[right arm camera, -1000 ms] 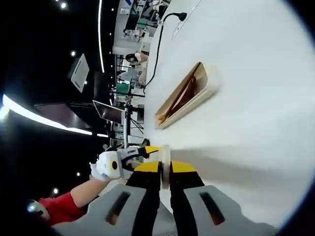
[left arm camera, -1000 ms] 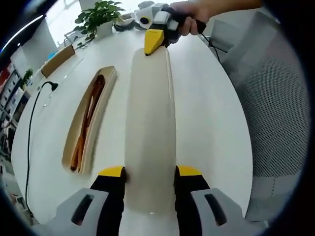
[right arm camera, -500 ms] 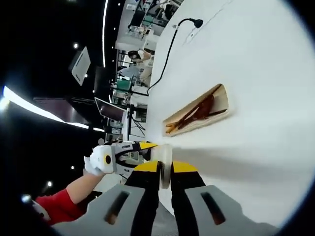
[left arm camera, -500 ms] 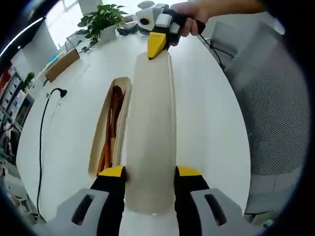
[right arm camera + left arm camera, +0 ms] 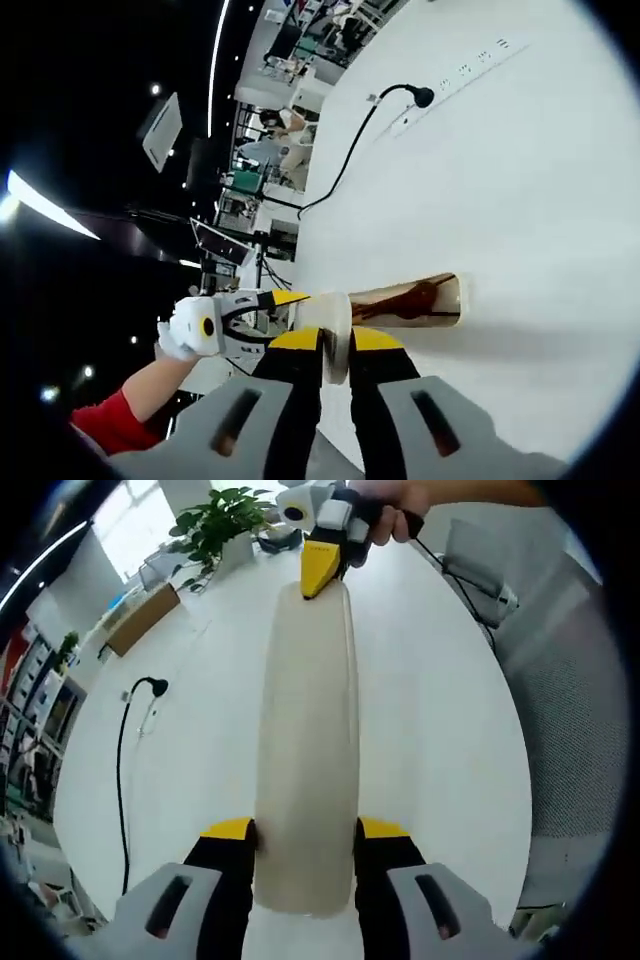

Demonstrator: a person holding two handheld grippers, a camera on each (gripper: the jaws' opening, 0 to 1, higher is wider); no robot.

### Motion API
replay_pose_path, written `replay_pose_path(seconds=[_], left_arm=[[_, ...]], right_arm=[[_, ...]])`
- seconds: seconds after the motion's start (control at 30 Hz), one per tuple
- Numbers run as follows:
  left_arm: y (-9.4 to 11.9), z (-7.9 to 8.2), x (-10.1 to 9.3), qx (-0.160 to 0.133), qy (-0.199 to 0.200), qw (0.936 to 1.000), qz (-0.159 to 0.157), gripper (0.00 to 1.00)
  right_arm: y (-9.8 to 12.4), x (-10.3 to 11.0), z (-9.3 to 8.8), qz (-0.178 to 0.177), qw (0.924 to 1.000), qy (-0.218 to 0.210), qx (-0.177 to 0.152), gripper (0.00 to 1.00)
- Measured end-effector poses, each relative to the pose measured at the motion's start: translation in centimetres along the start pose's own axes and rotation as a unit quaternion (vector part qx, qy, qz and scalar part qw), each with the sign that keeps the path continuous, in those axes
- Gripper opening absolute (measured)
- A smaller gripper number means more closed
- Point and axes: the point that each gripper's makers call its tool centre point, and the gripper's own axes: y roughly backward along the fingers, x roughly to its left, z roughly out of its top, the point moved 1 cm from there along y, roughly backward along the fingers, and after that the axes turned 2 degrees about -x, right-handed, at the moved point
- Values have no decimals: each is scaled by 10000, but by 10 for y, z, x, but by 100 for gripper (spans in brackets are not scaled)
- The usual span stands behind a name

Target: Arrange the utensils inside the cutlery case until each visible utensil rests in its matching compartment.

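A long beige case lid [image 5: 306, 730] runs away from me in the left gripper view. My left gripper [image 5: 305, 830] is shut on its near end, one jaw on each long side. My right gripper [image 5: 318, 565], held by a hand, is shut on the far end. In the right gripper view the lid [image 5: 336, 318] shows edge-on between the jaws of the right gripper [image 5: 335, 342], and the left gripper [image 5: 268, 303] holds the other end. The open case base [image 5: 412, 300], with brown wooden utensils inside, lies on the white table [image 5: 520, 200] just beyond the lid's edge.
A black cable with its plug [image 5: 148, 688] and a power strip [image 5: 458, 66] lie on the table to the left. A cardboard box [image 5: 140, 620] and a potted plant [image 5: 215, 522] stand at the far edge. A grey mesh chair [image 5: 585, 710] is at the right.
The lid has moved sideways over the case base. The base lay beside the lid in the left gripper view before; now it is hidden under it. Both grippers keep their hold.
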Motion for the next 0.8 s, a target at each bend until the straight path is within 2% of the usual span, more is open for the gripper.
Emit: replay_pose_path(seconds=[0.13, 0.3, 0.37, 0.4, 0.7, 0.8], left_arm=[[-1, -3, 9, 103, 6, 9999, -126, 40], [-10, -9, 16, 171, 140, 9996, -193, 40], [-15, -11, 13, 191, 204, 9992, -280, 40], [-17, -12, 11, 270, 116, 9991, -295, 40], [-32, -19, 1, 527, -43, 9974, -482, 40], [-34, -22, 1, 608, -94, 9969, -496, 40]], right_arm=[[-6, 0, 7, -65, 9998, 64, 204, 7], [-12, -10, 11, -45, 9999, -12, 109, 6], [-14, -16, 11, 34, 9996, -263, 78, 6], [-14, -19, 8, 33, 9994, -333, 105, 6], [-16, -34, 2, -12, 9993, -361, 36, 6], [-19, -34, 1, 101, 9982, -583, 36, 5]])
